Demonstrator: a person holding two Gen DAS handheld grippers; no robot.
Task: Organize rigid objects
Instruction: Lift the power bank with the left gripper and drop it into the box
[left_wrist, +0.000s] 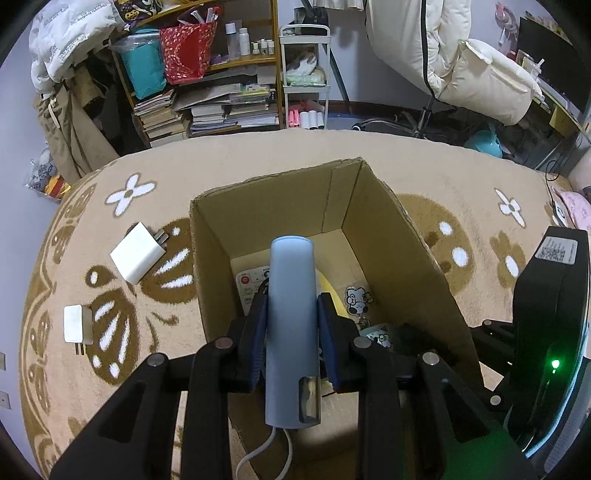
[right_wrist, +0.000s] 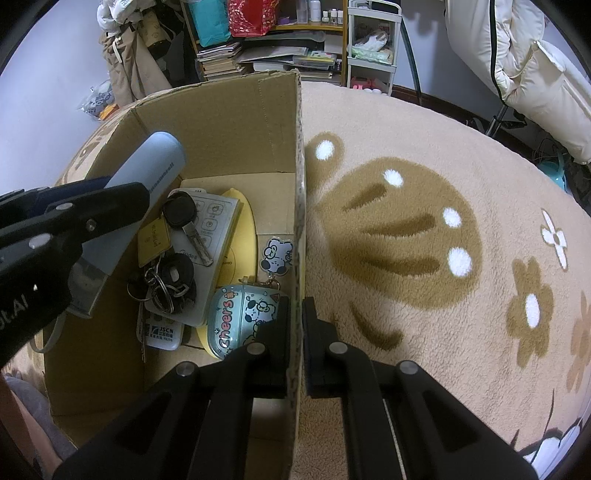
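My left gripper is shut on a light blue cylinder with a white cord loop, held above the open cardboard box. The right wrist view shows the same blue cylinder over the box's left side. My right gripper is shut on the box's right wall. Inside the box lie a key bunch, a remote control, a yellow flat item and a "cheers" case. Two white chargers, one larger and one smaller, lie on the blanket left of the box.
The box stands on a beige flower-patterned blanket. Beyond its far edge are a bookshelf, a white trolley and a chair with a cream coat. The right gripper's black body sits at the right.
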